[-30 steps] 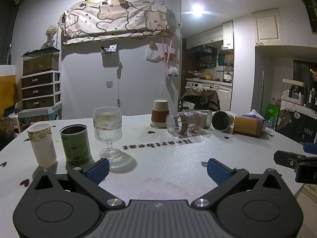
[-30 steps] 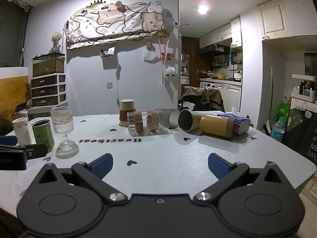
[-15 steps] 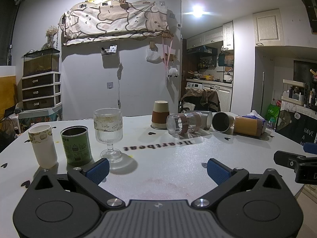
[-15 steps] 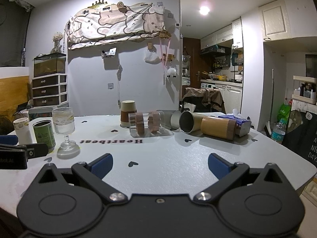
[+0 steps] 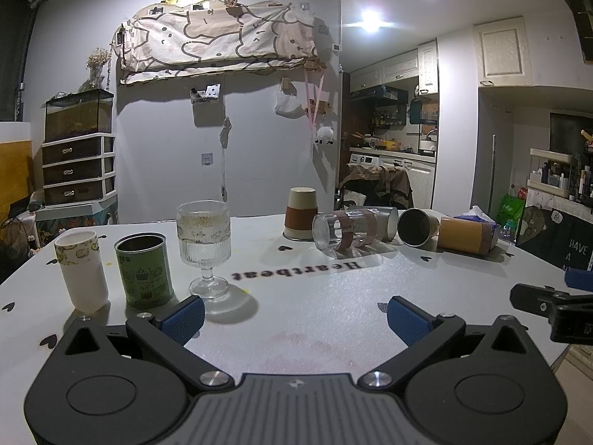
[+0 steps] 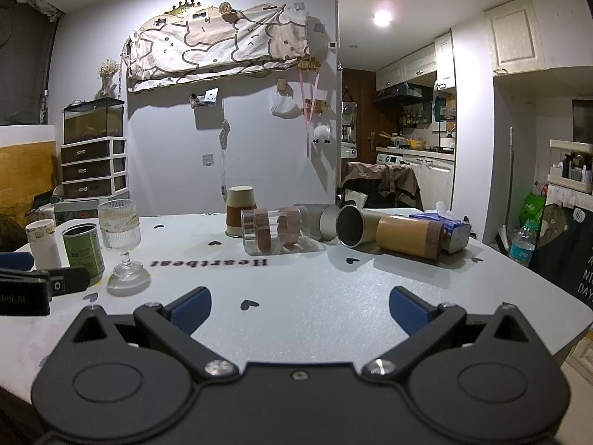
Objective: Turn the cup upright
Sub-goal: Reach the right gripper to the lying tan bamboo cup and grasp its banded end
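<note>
Ribbed stemmed glass (image 5: 203, 243) holds clear liquid near the white table's (image 5: 315, 296) left edge; both grippers' jaws gape wide, empty.

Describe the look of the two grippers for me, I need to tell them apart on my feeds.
They look alike: the left gripper and the right gripper each have a matte black body, round discs, silver screws, angled black fingers and ribbed blue pads. The left's side carries partial white lettering. No cables or sleeves show.
</note>
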